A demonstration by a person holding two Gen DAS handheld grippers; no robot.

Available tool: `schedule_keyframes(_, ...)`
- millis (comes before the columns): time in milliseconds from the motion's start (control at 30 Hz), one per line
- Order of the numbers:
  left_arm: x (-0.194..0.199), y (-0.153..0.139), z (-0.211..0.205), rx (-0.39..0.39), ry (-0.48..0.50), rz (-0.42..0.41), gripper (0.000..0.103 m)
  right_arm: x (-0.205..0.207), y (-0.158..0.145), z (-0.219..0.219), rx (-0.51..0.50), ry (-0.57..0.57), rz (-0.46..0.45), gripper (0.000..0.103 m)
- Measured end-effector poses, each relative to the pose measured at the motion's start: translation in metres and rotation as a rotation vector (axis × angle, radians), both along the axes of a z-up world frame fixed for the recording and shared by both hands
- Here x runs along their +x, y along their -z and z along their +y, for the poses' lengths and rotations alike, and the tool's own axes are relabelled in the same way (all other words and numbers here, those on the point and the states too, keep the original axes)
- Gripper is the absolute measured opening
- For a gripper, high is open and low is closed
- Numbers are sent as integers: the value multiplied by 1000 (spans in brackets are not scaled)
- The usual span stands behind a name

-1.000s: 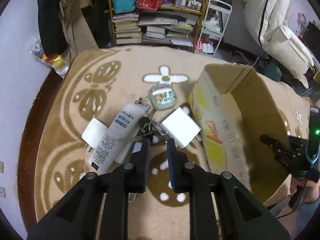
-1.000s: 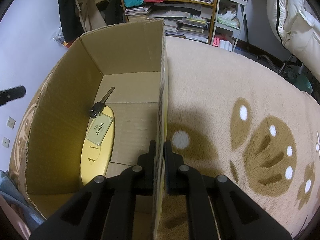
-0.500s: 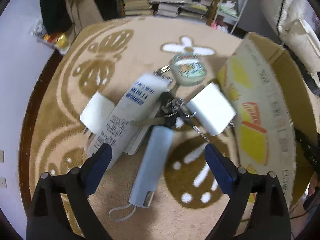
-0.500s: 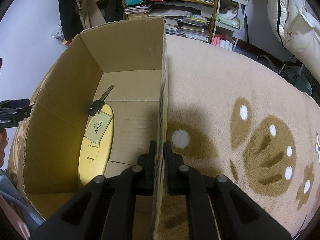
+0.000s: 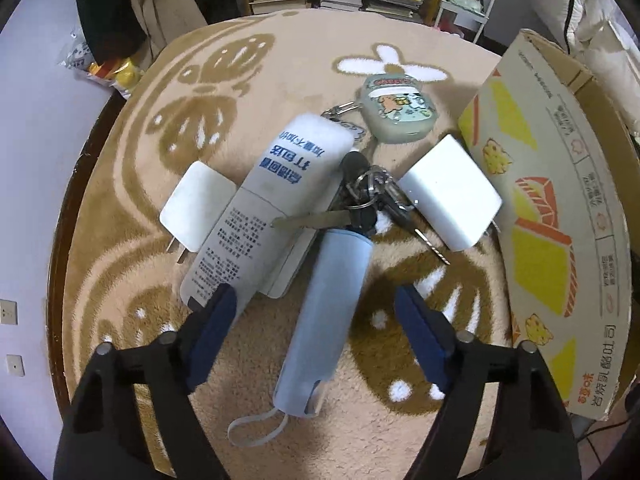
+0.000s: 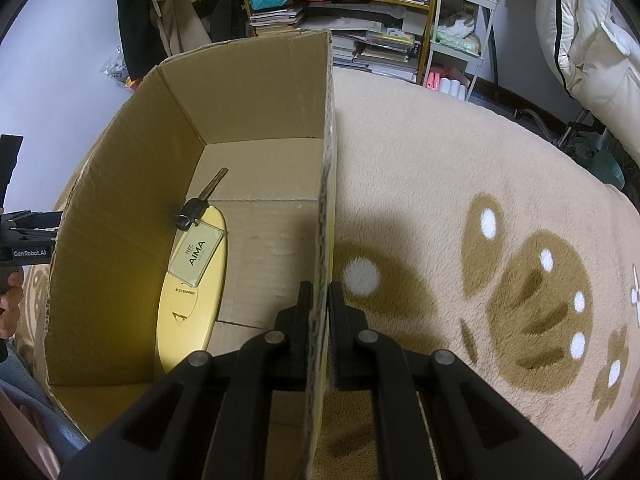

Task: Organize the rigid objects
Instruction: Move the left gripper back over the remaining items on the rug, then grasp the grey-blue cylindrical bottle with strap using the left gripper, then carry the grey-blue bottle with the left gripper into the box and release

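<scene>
So I'm holding the left gripper [image 5: 314,318] spread wide around the pale-blue cylindrical case [image 5: 326,316]; my right gripper [image 6: 318,294] is clamping the brown cardboard box [image 6: 256,92] wall. Inside sit only a yellow oval case [image 6: 192,296] and tagged key [image 6: 196,210]; most items are waiting ahead.

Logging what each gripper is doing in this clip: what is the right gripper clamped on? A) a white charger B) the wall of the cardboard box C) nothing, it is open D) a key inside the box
B: in the right wrist view the right gripper has its jaws closed on the upright wall of the cardboard box, while the key lies untouched on the box floor.
</scene>
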State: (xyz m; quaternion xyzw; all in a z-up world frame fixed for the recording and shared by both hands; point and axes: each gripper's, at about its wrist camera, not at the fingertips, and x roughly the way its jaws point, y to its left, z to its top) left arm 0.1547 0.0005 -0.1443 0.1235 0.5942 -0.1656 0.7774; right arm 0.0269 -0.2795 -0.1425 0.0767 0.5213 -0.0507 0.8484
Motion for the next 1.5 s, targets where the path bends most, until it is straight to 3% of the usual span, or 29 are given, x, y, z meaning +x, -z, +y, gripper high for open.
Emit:
schedule_keyframes(67, -1, 0, -2, -10, 12, 29, 70, 0, 0, 0, 1, 0, 0, 8)
schedule_keyframes(133, -3, 2, -5, 12, 36, 35, 56, 0, 0, 0, 1, 0, 0, 8)
schedule_keyframes(333, -2, 13, -4, 26, 26, 62, 36, 0, 0, 0, 1, 1, 1, 8)
schedule_keyframes(400, -4, 19, -7, 65, 47, 63, 30, 0, 0, 0, -1, 0, 1, 8)
schedule_keyframes(700, -6, 30, -18, 137, 58, 19, 29, 1, -1, 1, 1, 1, 1, 8)
schedule_keyframes(967, -16, 19, -22, 155, 93, -17, 26, 1, -1, 1, -1, 0, 2, 8)
schedule_keyframes(1233, -33, -14, -30, 114, 104, -102, 26, 1, 1, 0, -4, -1, 0, 8)
schedule_keyframes(1500, -65, -74, -58, 106, 136, -285, 26, 1, 2, 0, -5, -1, 1, 8)
